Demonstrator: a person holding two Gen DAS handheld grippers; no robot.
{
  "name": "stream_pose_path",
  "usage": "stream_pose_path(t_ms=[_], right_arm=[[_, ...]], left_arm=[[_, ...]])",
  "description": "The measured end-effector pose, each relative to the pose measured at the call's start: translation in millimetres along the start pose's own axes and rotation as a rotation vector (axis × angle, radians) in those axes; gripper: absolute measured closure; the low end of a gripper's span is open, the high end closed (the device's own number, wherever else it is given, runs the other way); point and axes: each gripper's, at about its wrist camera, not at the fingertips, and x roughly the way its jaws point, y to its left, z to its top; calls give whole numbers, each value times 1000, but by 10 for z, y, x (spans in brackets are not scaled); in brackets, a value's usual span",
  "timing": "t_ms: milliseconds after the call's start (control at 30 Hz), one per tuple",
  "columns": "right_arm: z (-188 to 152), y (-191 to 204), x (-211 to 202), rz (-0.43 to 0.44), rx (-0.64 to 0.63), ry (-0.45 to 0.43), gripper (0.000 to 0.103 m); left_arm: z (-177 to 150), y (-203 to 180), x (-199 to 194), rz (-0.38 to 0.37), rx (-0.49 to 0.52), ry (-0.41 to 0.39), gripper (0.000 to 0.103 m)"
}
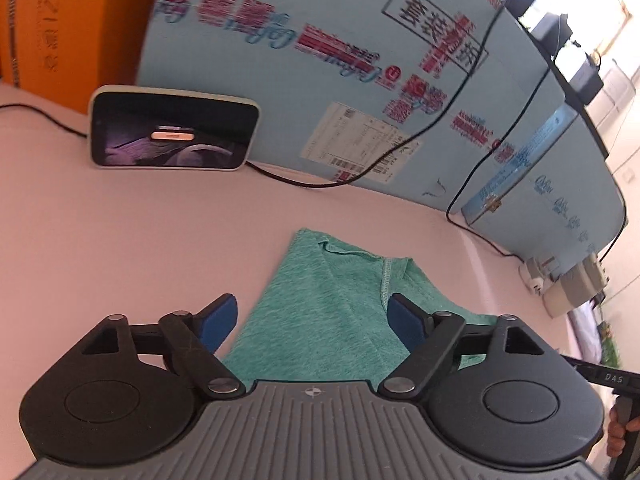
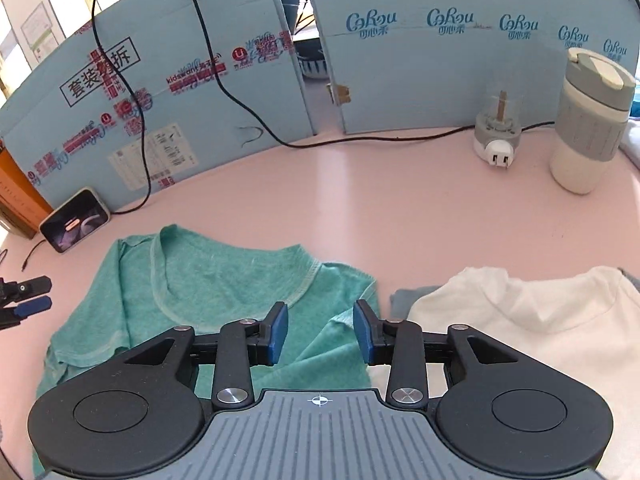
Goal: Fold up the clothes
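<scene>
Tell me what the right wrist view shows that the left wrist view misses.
Only the right wrist view shows the white garment, the tumbler and the plug adapter, plus the open right gripper. Only the left wrist view shows the left gripper head-on, open. Both share the green shirt, the phone and the blue cardboard wall.

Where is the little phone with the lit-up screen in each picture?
Left wrist view: the phone stands at upper left, leaning against the blue cardboard wall.
Right wrist view: the phone sits small at the far left edge, beyond the green shirt.
Shared landmark: the white shipping label on the blue cardboard.
</scene>
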Motion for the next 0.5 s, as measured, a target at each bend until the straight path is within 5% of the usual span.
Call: stream_pose_path(t_ms=[500], right_arm=[[79, 33, 400, -18, -113, 77, 55]], left_arm=[[131, -176, 518, 172, 122, 115, 13]])
